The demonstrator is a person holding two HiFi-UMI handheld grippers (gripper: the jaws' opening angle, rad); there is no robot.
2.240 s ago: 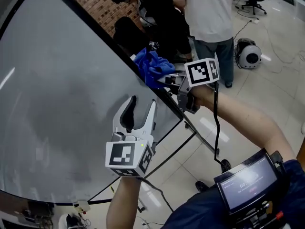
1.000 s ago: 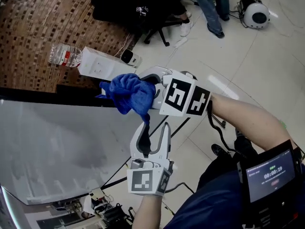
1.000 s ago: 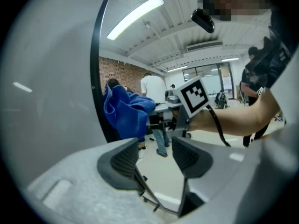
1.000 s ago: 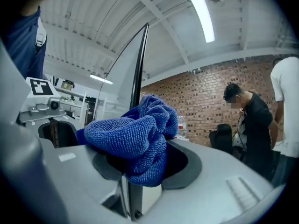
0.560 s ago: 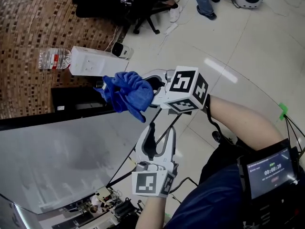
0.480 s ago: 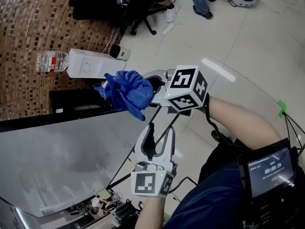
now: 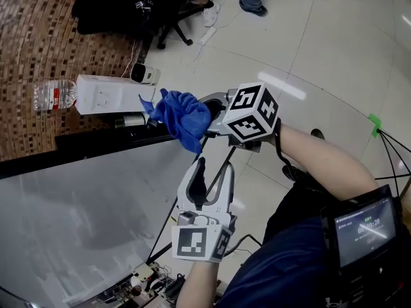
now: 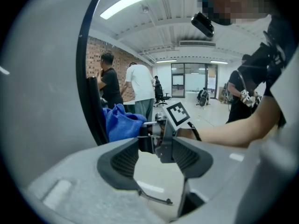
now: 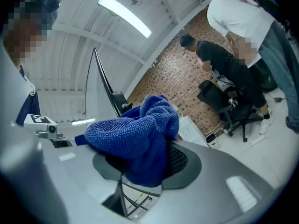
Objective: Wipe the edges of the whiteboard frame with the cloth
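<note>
The whiteboard fills the lower left of the head view, and its black frame runs along the top edge. My right gripper is shut on a bunched blue cloth, which sits at the frame's right-hand end and seems to touch it. In the right gripper view the cloth bulges over both jaws, with the frame behind. My left gripper hovers just below, open, with nothing between its jaws. From the left gripper I see the cloth against the black frame.
On the floor beyond the board lie a water bottle, a white box and a small white device. A black office chair and people's feet are farther off. The board's stand rods run under my left gripper.
My right gripper has sunk along the board's edge with the cloth and rolled over. The left gripper has dropped with it. Neither pair of jaws has changed.
</note>
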